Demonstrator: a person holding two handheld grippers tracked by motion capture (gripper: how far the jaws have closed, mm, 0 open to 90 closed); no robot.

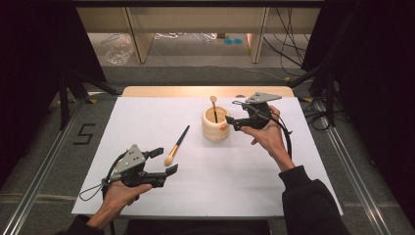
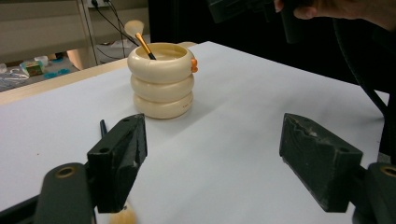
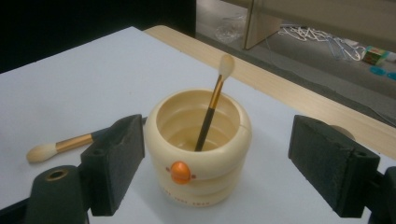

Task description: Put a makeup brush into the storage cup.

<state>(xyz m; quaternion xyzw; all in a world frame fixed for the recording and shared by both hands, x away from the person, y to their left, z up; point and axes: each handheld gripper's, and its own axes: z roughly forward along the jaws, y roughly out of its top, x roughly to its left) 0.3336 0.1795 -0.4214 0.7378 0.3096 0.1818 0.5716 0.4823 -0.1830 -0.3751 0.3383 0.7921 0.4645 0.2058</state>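
A cream ribbed holder point(image 1: 216, 125) point(image 2: 161, 84) point(image 3: 198, 144) with an orange knob stands upright on the white table point(image 1: 274, 176). One makeup brush point(image 1: 214, 105) point(image 3: 212, 109) leans inside it, tuft end up. A second brush point(image 1: 177, 146) point(image 3: 60, 145) lies flat on the table left of the holder. My right gripper point(image 1: 234, 123) point(image 3: 215, 168) is open just right of the holder, its jaws apart on either side of it without touching. My left gripper point(image 1: 164, 161) point(image 2: 219, 154) rests open near the front left, with the lying brush's tuft point(image 2: 122, 217) beside its left jaw.
A wooden strip point(image 1: 205, 91) borders the table's far edge. Beyond it are shelf legs and cables on the floor. Dark curtains hang on both sides, and metal rails point(image 1: 44, 166) run along the floor. My right gripper's body point(image 2: 243, 7) hangs above the holder in the left gripper view.
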